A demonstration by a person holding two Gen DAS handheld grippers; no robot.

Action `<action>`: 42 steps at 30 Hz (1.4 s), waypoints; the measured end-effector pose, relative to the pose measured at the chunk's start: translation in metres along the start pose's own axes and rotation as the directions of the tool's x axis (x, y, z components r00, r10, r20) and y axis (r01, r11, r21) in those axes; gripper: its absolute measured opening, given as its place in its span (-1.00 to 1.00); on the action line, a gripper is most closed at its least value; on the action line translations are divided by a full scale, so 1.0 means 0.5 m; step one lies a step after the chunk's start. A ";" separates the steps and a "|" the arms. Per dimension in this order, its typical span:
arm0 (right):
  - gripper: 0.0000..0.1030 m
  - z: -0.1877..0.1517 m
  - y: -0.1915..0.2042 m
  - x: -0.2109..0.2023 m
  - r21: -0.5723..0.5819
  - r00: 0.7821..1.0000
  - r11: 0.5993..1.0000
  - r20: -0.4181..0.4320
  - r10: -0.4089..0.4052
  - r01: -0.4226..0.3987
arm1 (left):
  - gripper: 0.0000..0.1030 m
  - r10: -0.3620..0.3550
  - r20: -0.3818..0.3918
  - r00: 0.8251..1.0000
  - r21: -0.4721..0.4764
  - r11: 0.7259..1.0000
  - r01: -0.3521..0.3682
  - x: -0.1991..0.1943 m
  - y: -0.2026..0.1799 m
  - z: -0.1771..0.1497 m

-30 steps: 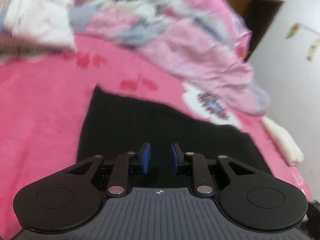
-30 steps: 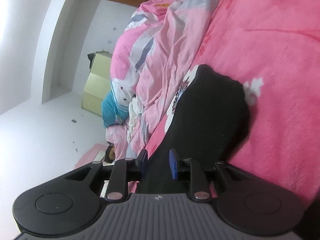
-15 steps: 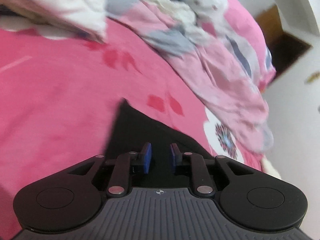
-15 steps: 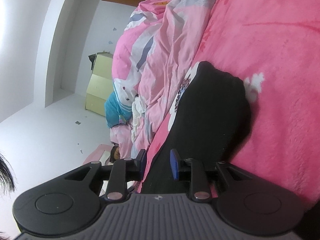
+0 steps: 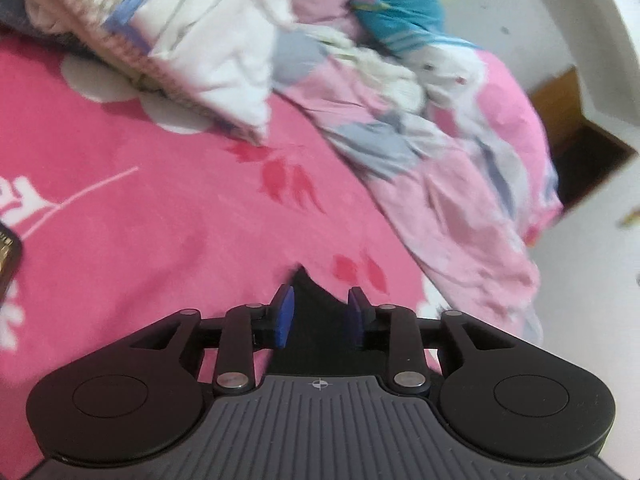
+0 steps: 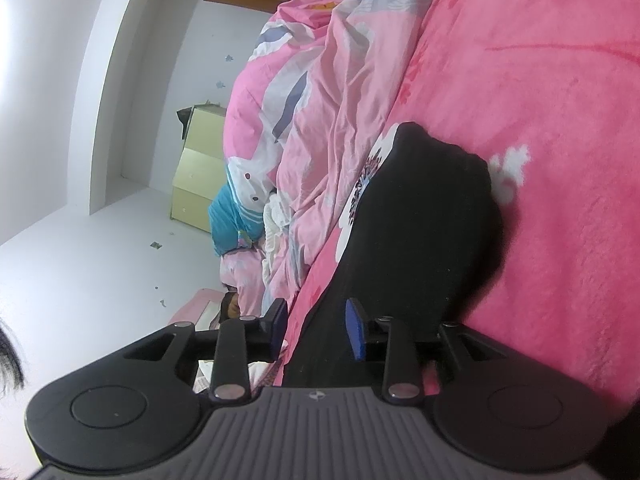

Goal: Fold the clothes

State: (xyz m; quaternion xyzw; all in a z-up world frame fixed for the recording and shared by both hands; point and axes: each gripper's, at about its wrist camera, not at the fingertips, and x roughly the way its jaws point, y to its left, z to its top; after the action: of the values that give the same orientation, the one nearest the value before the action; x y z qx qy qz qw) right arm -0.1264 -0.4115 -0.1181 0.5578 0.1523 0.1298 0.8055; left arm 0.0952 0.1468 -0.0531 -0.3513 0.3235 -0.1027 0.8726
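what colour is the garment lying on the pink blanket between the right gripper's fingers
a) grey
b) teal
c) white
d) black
d, the black garment spreads over the pink blanket and runs down into the gap of the right gripper; the teal cloth sits far off in the pile of bedding.

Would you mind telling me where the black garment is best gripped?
Probably at its free corners. The black garment lies flat on the pink blanket, so thin edges suit the jaws. The left gripper already straddles its pointed corner; come in low along the blanket.
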 end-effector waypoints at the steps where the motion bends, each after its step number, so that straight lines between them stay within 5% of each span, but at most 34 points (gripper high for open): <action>1: -0.33 0.000 0.000 -0.001 0.000 1.000 1.000 0.001 -0.001 0.001 | -0.39 -0.010 -0.012 1.000 0.030 0.999 0.011 -0.011 -0.014 -0.011; 8: -0.33 -0.008 0.008 -0.006 -0.026 1.000 0.999 0.000 -0.024 0.024 | -0.34 -0.056 -0.167 0.984 0.260 0.961 0.099 -0.070 -0.089 -0.130; 13: -0.33 -0.010 0.015 -0.013 -0.049 0.997 0.996 0.006 -0.078 0.078 | -0.33 -0.006 -0.225 0.974 0.369 0.925 0.091 -0.089 -0.083 -0.223; 19: -0.38 0.005 0.016 -0.054 -0.002 0.974 0.976 0.059 -0.217 0.218 | -0.33 -0.005 -0.229 0.973 0.309 0.948 0.077 -0.117 -0.022 -0.264; 24: -0.38 0.033 0.002 -0.148 0.063 0.906 0.925 0.187 -0.380 0.375 | -0.33 -0.030 -0.216 0.976 0.295 0.951 0.094 -0.135 -0.006 -0.269; 29: -0.34 0.039 -0.007 -0.224 0.181 0.882 0.923 0.278 -0.380 0.341 | -0.33 -0.041 -0.215 0.976 0.282 0.954 0.103 -0.134 -0.002 -0.271; 39: -0.34 0.044 0.031 -0.097 0.080 0.928 0.942 0.166 -0.334 0.325 | -0.30 -0.051 -0.220 0.974 0.246 0.964 0.106 -0.132 0.007 -0.272; 42: -0.42 0.046 0.014 -0.107 0.123 0.906 0.921 0.175 -0.386 0.369 | -0.30 -0.067 -0.224 0.972 0.223 0.968 0.118 -0.131 0.015 -0.271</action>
State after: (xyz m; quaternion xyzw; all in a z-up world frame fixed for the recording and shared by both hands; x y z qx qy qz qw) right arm -0.1672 -0.4492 -0.0984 0.5625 0.1828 -0.0908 0.8012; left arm -0.0418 0.1049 -0.0996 -0.2474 0.3846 -0.2182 0.8621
